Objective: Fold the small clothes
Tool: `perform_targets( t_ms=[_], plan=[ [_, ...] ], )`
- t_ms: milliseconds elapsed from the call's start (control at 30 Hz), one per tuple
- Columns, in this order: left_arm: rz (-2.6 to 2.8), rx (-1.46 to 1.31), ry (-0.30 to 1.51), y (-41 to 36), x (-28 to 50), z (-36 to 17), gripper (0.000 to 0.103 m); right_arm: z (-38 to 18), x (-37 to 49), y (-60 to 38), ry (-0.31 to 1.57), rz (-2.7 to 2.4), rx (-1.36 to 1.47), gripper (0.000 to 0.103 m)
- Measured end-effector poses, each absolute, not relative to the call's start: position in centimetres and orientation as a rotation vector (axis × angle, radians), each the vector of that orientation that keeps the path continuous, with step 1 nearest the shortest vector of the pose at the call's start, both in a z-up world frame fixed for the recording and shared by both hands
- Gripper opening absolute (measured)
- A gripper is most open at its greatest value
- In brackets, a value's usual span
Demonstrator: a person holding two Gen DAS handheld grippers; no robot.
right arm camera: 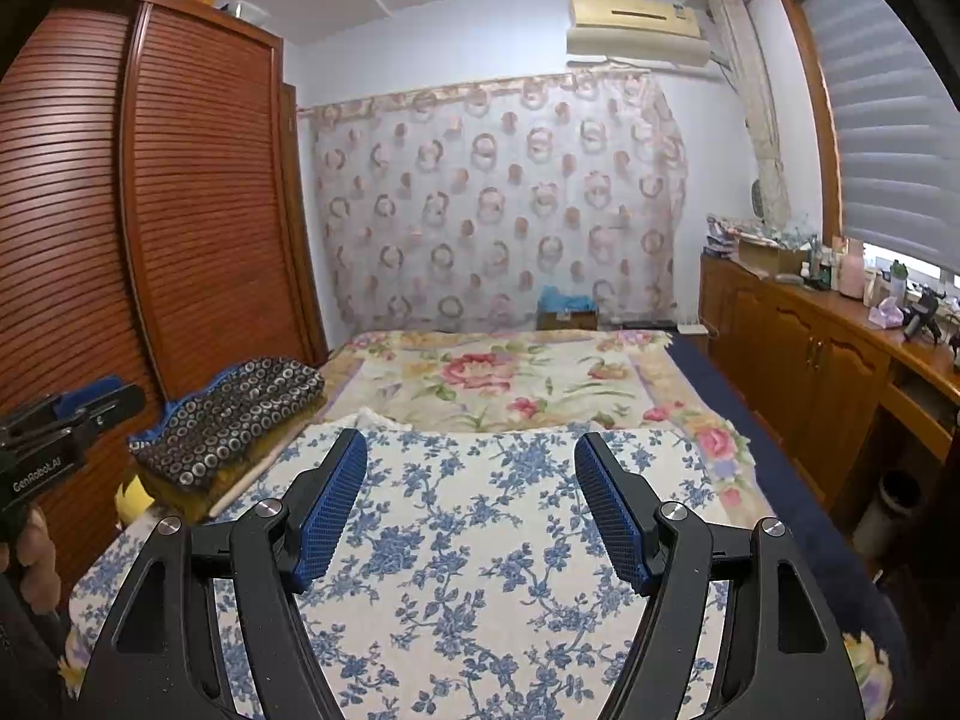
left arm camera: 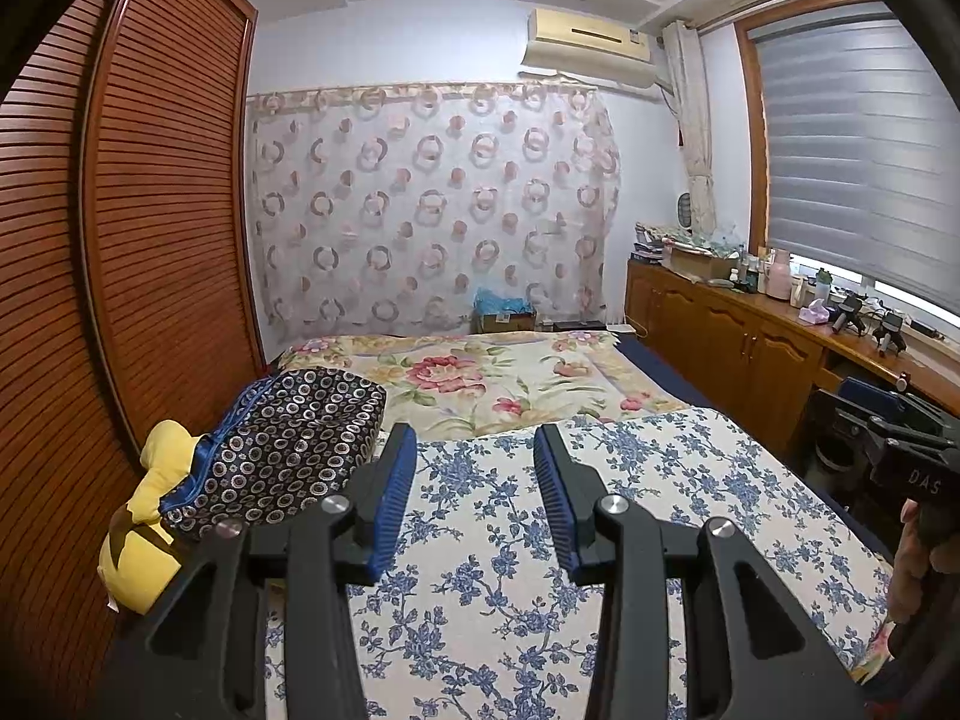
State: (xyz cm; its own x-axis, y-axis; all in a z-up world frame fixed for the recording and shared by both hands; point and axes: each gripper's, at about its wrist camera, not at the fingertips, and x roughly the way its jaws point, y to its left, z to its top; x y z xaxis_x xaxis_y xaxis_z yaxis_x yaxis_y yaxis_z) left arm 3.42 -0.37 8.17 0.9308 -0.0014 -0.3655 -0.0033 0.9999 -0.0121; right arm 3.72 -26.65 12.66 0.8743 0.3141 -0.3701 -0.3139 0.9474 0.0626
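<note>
Bedroom bed (left arm camera: 492,540) is covered by blue-flowered cloth (right arm camera: 480,540); above it, left gripper (left arm camera: 475,444) and right gripper (right arm camera: 471,450) are held open, empty.

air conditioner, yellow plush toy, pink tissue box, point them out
air conditioner (left arm camera: 591,45), left wrist view, front panel
yellow plush toy (left arm camera: 141,540), left wrist view, its body
pink tissue box (right arm camera: 887,315), right wrist view, its top

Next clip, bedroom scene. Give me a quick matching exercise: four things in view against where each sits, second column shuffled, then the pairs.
Things:
1. air conditioner
2. dark ring-patterned folded cloth
3. pink bottle
4. blue-flowered cover

Places:
A. beside the louvred wardrobe
B. under both open hand-held grippers
C. high on the far wall
D. on the wooden cabinet by the window

Pairs: 1-C, 2-A, 3-D, 4-B
</note>
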Motion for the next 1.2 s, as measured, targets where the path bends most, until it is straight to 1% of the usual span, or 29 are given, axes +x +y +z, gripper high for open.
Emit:
perform_targets(
  t_ms=[1200],
  plan=[
    [0.001, -0.013, 0.374, -0.3, 3.3, 8.1, 0.040, 12.9, 3.7, -25.7, 0.379, 0.324, 0.007, 0.074]
  ],
)
